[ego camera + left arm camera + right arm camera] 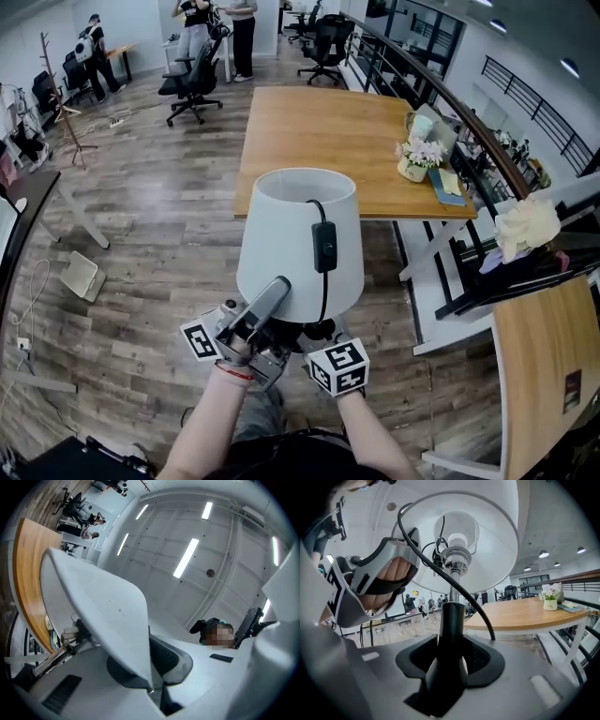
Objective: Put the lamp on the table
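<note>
In the head view I hold a lamp with a white shade (298,239) upright in the air, short of the near edge of the wooden table (328,131). Its black cord with a switch (324,246) hangs down the shade's front. My left gripper (267,305) is shut on the shade's lower rim (93,602), which runs between the jaws of the left gripper (152,663). My right gripper (450,665) is shut on the lamp's black stem (451,630) under the shade (487,536). In the head view the shade mostly hides it, and only its marker cube (339,366) shows.
A small pot of flowers (417,157) and a book (448,186) stand at the table's right edge. A curved railing (469,117) runs behind it. Office chairs (192,80) and people stand far back. A coat stand (61,94) is at the left, on wooden floor.
</note>
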Motion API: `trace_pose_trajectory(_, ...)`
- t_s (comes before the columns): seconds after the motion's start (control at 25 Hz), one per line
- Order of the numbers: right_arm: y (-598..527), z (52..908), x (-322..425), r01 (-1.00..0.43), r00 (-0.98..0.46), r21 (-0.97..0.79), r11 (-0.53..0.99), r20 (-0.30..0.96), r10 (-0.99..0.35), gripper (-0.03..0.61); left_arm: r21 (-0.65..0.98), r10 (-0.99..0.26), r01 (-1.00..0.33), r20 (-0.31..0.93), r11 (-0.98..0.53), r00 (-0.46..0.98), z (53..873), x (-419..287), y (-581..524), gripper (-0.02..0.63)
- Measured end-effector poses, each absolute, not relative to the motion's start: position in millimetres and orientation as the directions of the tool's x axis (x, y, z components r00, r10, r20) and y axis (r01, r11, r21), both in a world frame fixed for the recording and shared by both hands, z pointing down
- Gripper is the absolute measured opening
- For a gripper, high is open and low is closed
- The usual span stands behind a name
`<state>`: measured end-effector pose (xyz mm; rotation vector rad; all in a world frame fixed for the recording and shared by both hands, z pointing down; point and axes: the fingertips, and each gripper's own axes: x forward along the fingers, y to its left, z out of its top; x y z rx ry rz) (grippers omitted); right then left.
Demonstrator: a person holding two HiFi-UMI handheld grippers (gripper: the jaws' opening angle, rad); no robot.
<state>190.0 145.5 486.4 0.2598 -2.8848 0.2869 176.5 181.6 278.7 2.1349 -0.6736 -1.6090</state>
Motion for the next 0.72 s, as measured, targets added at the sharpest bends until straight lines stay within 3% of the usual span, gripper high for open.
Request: trace_pose_trajectory(0.72,69.5,485.6,15.0,-0.272,-0.939,-0.177,0.946,0.263,-0.221,0.175,0.585,-0.580,-0.071,-0.766,-0.808,0.279,285.4,0.5,103.1,-0.002)
